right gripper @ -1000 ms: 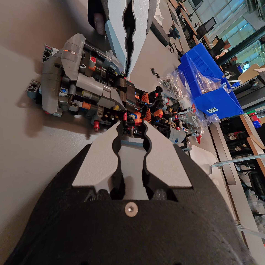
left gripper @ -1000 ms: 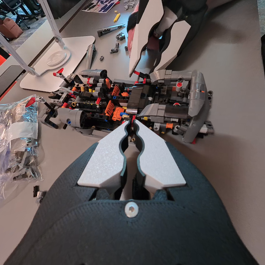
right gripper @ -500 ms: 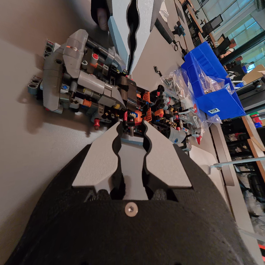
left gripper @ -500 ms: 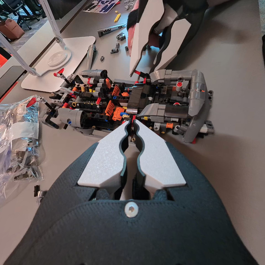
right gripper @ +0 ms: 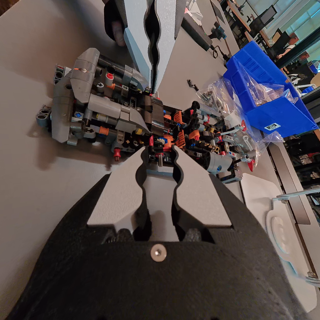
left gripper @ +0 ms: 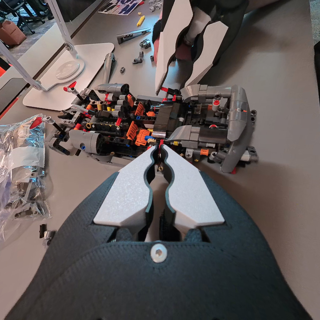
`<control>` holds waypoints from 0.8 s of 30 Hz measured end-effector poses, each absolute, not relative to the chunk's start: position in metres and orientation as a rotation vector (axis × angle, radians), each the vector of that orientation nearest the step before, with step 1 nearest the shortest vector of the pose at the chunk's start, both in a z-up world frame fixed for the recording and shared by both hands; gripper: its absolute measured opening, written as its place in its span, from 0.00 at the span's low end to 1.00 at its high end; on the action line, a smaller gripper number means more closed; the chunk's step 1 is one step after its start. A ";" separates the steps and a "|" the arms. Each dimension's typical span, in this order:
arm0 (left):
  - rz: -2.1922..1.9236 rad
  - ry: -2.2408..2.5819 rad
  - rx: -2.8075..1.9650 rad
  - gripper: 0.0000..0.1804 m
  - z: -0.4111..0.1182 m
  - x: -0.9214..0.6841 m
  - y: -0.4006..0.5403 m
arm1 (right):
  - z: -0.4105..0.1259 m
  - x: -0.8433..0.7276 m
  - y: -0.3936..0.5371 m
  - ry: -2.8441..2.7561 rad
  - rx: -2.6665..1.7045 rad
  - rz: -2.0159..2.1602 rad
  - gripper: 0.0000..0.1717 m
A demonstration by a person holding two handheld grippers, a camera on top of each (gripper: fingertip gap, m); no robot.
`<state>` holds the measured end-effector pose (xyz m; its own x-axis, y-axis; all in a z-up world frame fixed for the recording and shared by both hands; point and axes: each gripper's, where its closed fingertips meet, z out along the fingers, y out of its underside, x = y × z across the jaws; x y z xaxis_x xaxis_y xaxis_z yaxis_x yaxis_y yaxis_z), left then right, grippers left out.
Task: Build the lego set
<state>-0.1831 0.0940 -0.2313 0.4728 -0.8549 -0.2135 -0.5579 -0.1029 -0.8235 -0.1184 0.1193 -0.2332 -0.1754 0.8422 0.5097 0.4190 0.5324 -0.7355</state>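
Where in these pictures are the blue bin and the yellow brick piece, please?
blue bin (right gripper: 277,114): right wrist view, its front wall.
yellow brick piece (left gripper: 140,20): left wrist view, the middle of its length.

The plastic bag (left gripper: 20,166) of small parts is cut off at the left edge.

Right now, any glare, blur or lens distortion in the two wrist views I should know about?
Left wrist view: wide-angle bending toward the edges, sharp on the brick model, glare on the plastic bag, a soft shadow on the table right of the model. Right wrist view: horizon strongly tilted, model's shadow falls left, bright windows washed out, blue bin sharp, gripper body at the bottom slightly soft.
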 end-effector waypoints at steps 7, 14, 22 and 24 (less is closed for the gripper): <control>-0.407 1.199 -1.789 0.00 -0.231 -0.183 0.094 | -0.233 -0.120 0.119 -1.781 -1.051 0.554 0.13; -0.400 1.201 -1.781 0.00 -0.231 -0.183 0.095 | -0.231 -0.118 0.118 -1.806 -1.018 0.484 0.13; -0.402 1.204 -1.779 0.00 -0.231 -0.183 0.095 | -0.245 -0.067 0.104 -1.990 -1.238 0.576 0.13; -0.405 1.208 -1.777 0.00 -0.231 -0.182 0.095 | -0.255 -0.053 0.100 -2.041 -1.331 0.604 0.13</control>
